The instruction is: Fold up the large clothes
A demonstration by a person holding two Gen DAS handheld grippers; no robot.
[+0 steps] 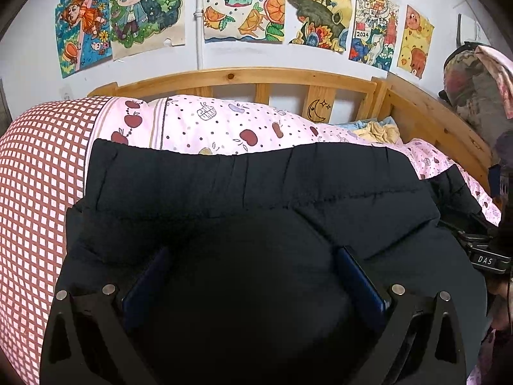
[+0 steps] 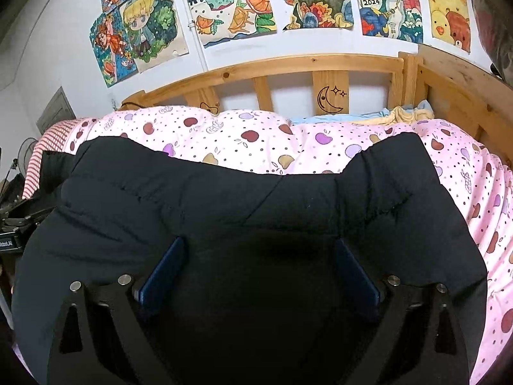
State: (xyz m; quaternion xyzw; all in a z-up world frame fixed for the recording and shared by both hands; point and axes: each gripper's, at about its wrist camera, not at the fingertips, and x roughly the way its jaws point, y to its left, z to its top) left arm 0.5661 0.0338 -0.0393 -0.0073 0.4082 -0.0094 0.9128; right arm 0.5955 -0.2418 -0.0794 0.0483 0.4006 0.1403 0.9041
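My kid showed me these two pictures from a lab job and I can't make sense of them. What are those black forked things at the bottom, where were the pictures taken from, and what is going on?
No robot here: a person holds a two-finger gripper in each hand, and each gripper carries a wide-angle camera looking forward along its fingers. One picture comes from the left gripper, the other from the right gripper. The black forks with blue pads are those fingers. Both are spread apart and press against a large, puffy black quilted garment, probably a padded jacket. I cannot tell if either really grips it. The garment lies on a pink quilt with a fruit print, on a pine-wood bed. Children's colourful drawings hang on the white wall behind.
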